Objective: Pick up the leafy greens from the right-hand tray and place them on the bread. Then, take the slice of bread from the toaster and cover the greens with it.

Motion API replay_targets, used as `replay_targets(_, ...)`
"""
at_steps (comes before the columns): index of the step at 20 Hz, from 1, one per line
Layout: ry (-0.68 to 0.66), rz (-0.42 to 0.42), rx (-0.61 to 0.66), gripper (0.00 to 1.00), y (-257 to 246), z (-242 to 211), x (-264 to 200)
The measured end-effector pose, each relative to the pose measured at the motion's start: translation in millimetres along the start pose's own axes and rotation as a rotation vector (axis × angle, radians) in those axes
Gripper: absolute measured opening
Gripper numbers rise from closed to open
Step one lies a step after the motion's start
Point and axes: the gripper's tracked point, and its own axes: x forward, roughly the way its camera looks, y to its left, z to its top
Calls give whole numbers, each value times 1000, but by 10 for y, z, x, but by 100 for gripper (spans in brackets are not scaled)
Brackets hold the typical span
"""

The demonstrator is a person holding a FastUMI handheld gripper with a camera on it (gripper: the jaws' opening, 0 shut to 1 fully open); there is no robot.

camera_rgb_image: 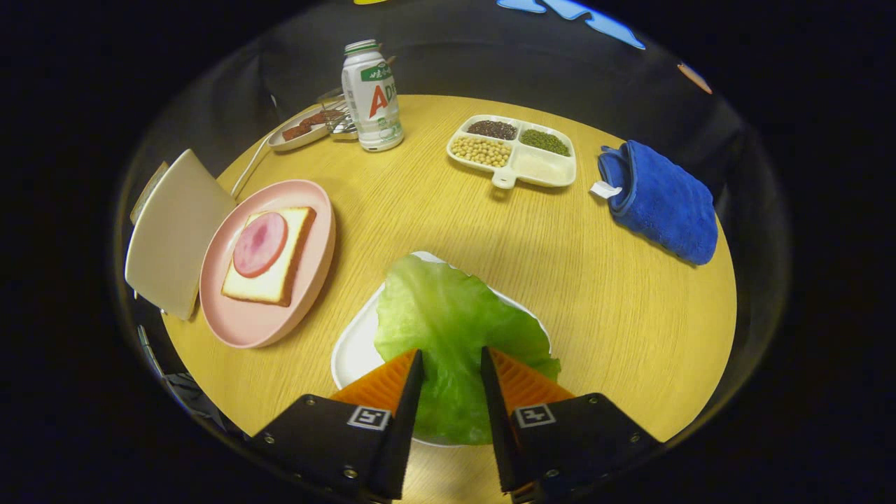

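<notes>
Toaster: pale boxy toaster (171, 231) at the table's left edge.
Plate: round pink plate (245, 318) just right of it, carrying a square bread slice (276, 269) topped with a round pink ham slice (260, 243).
Greens: crinkled light-green lettuce leaf (448, 329) lying on a white tray (353, 350).
Tongs: gripper (451, 364) partly open, fingers either side of the leaf; contact unclear.
Right: folded blue towel (661, 203).

On the round wooden table (434, 210): a white bottle (372, 98) upright beside a small dish of brown pieces (302, 129), a divided tray of beans and grains (514, 150), and a folded blue towel (661, 203) well apart
</notes>
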Motion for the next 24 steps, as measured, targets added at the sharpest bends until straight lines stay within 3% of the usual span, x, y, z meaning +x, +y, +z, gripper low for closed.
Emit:
replay_targets(2,9,4,-12,23,4,-13,-10)
replay_targets(4,-28,-2,4,24,-32,36,7)
replay_targets(5,-26,-5,-3,1,-15,48,-19)
replay_targets(24,-207,111,-13,1,182,470,-897)
